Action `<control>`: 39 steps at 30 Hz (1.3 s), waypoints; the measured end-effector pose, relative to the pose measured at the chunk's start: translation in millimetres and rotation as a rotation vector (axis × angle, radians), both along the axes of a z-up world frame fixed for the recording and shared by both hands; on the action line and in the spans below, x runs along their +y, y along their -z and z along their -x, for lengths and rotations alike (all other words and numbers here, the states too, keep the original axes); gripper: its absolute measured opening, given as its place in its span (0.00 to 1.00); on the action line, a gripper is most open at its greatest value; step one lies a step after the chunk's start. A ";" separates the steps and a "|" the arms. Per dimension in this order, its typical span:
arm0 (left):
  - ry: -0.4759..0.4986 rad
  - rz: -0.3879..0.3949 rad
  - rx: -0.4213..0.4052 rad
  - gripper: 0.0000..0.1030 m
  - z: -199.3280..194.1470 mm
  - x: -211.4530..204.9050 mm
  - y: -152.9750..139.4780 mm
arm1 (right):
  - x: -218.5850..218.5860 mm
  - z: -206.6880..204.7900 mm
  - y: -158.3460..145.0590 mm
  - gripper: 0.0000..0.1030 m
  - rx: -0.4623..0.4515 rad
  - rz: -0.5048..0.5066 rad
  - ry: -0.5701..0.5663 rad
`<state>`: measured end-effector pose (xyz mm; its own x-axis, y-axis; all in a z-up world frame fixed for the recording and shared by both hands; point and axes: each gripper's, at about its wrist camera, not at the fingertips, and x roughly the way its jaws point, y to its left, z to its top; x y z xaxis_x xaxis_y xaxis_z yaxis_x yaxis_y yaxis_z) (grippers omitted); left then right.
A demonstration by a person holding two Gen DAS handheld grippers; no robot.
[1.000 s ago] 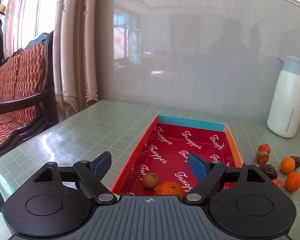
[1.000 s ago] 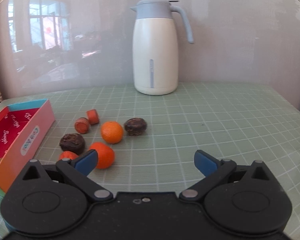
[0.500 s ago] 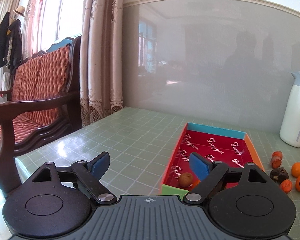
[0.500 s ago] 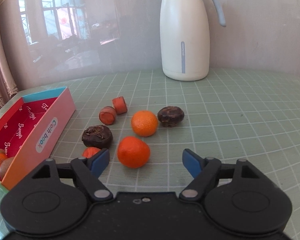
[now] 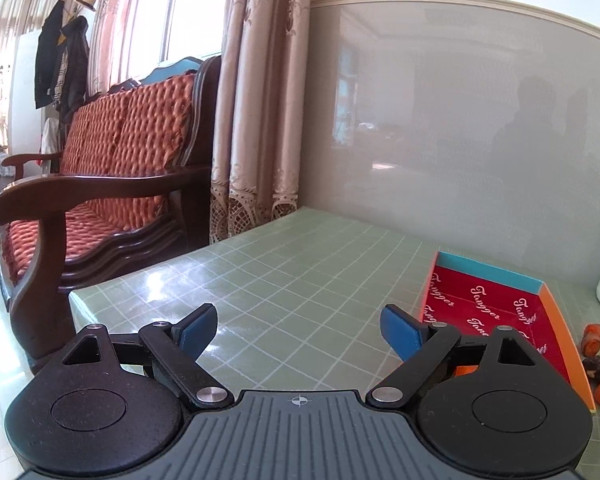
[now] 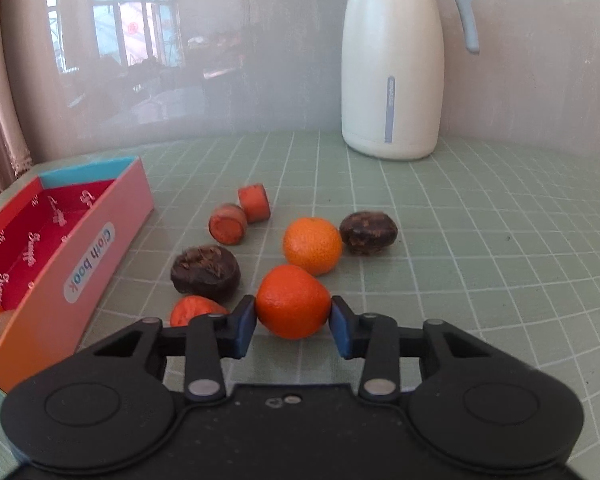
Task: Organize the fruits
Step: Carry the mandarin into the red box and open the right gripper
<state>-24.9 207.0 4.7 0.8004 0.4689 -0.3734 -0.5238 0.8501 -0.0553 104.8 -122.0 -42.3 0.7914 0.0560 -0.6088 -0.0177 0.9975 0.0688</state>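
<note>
Right wrist view: right gripper (image 6: 293, 318) is clamped on a tangerine (image 6: 291, 301) at frame center, both pads touching it, w/ a lighter tangerine (image 6: 312, 245) and two dark fruits (image 6: 205, 274) just behind on the green table (image 6: 480, 248). Box (image 6: 80, 256) sits at left edge, fruit inside its lower-left corner. Left wrist view: left gripper (image 5: 298, 330) spread wide, holding nothing, over bare table; box at frame right.
</note>
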 end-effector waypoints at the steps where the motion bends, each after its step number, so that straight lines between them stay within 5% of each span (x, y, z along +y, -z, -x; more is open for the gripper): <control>1: -0.010 0.008 -0.001 0.86 0.6 2.9 0.4 | 1.1 1.9 -3.9 0.38 -0.021 -0.003 -0.007; 13: -0.097 0.025 -0.013 0.86 8.7 19.4 5.4 | 54.3 24.2 -43.9 0.38 -0.190 -0.075 -0.276; 26: -0.141 0.032 -0.003 0.86 16.5 35.5 7.2 | 121.2 17.4 -42.9 0.37 -0.132 -0.046 -0.477; 39: -0.123 0.015 0.010 0.86 12.2 28.0 7.1 | 143.2 16.9 -29.1 0.39 -0.072 0.013 -0.537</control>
<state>-37.1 235.0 -2.4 0.7332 0.5577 -0.3889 -0.6247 0.7784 -0.0615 87.9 21.2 -13.2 0.6930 0.4569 -0.5576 -0.5296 0.8475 0.0362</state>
